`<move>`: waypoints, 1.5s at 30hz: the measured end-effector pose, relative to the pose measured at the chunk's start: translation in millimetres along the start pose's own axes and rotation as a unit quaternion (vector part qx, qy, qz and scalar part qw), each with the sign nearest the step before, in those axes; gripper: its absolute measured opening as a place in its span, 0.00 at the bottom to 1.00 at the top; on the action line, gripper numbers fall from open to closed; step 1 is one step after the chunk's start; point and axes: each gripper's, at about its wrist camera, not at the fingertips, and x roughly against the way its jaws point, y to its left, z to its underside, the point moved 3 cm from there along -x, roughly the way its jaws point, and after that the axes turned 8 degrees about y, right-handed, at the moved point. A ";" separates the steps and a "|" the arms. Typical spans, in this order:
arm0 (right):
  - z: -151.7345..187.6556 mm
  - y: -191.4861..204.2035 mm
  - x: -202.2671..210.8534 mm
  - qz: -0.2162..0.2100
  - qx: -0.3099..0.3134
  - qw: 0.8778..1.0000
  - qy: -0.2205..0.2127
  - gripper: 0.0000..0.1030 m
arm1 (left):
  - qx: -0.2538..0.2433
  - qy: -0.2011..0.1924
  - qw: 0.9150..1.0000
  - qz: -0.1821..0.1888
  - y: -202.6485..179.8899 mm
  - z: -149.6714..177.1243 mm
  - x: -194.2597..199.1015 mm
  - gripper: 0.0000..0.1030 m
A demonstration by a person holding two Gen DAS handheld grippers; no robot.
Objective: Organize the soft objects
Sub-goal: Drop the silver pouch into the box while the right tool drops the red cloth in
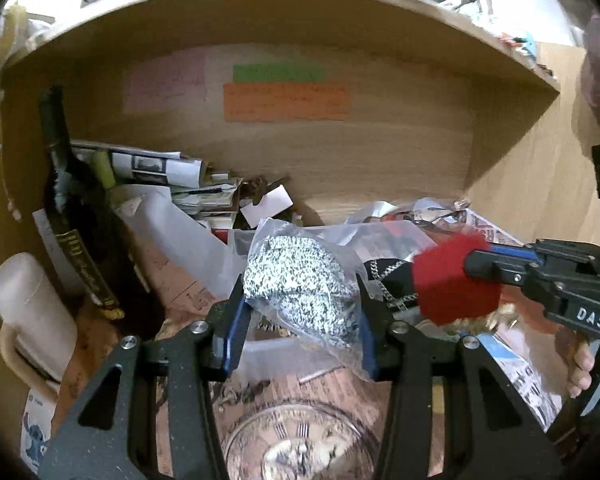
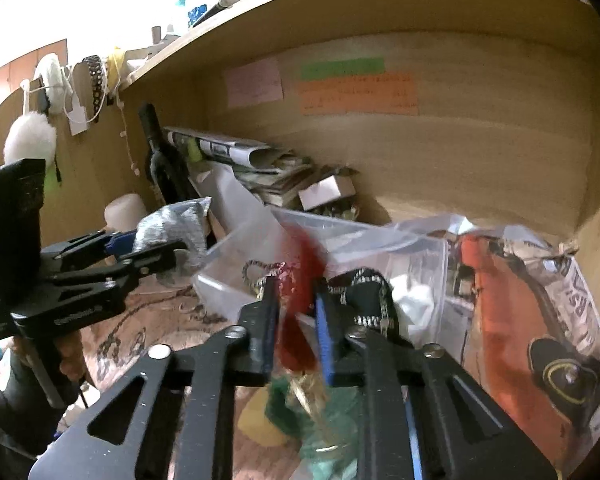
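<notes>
The left gripper (image 1: 302, 312) is closed on a clear plastic bag (image 1: 300, 280) that holds a speckled black-and-white knit bundle (image 1: 296, 284); its 2 blue-padded fingers (image 1: 236, 332) press the bag from both sides, and the bag hangs above the near edge of a clear plastic bin (image 1: 268, 350). From the right wrist camera the same gripper (image 2: 172, 250) shows at the left, with the bag (image 2: 176, 226) bulging out between its fingers. The right gripper (image 2: 298, 312) is clamped on a red fuzzy cloth (image 2: 300, 308), its fingers (image 2: 324, 332) drawn close with only the cloth between them; the cloth is blurred and hangs above the bin (image 2: 260, 248). In the left wrist view this red cloth (image 1: 456, 280) sits at the tip of the right gripper (image 1: 466, 268), just right of the bag and well above the desk. Inside the bin lie a black item with a black-and-white woven cord (image 2: 372, 288) and something white (image 2: 414, 302). To the right of the bin rests an orange thing in a clear wrapper (image 2: 500, 320). All this sits in a wooden alcove (image 1: 380, 160) with orange (image 1: 286, 102) and green (image 1: 278, 73) paper notes on its back wall. A dark bottle (image 1: 66, 184) stands at the left beside stacked papers (image 1: 156, 168), with a white mug (image 1: 30, 312) nearer. A clock face (image 1: 300, 446) shows on the surface below the left gripper.
</notes>
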 end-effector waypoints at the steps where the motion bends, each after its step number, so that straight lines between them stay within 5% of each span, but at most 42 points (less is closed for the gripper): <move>1: -3.2 -0.5 -4.0 0.004 0.003 1.000 0.000 0.11 | 0.000 0.005 1.000 0.000 0.8 -3.2 -6.7 0.45; 12: -5.2 -10.4 -16.2 -0.006 -0.007 1.000 0.029 0.09 | -0.012 0.085 0.996 0.010 7.6 -14.7 -82.5 0.45; 20: 44.9 -32.6 -20.2 0.022 -0.034 0.995 0.088 0.41 | -0.012 0.122 0.992 0.018 8.3 -8.7 -116.0 0.46; 26: 59.7 -30.3 -40.9 -0.016 -0.041 0.990 0.131 0.41 | -0.023 0.127 0.992 0.015 1.2 -8.1 -118.8 0.47; 28: 62.7 -25.1 -47.7 -0.023 -0.033 0.989 0.141 0.41 | -0.026 0.129 0.991 0.016 0.3 -7.3 -119.5 0.49; 31: 66.5 -22.6 -54.1 -0.020 -0.026 0.988 0.149 0.19 | -0.029 0.131 0.991 0.019 -0.5 -5.8 -119.1 0.53; 34: 67.3 -21.8 -52.9 -0.017 -0.020 0.989 0.144 0.12 | -0.033 0.131 0.991 0.018 -1.8 -3.6 -117.9 0.56; 45: 33.8 -11.7 -7.2 0.005 0.002 0.998 0.065 0.10 | -0.024 0.083 0.996 0.019 2.0 -11.2 -82.2 0.73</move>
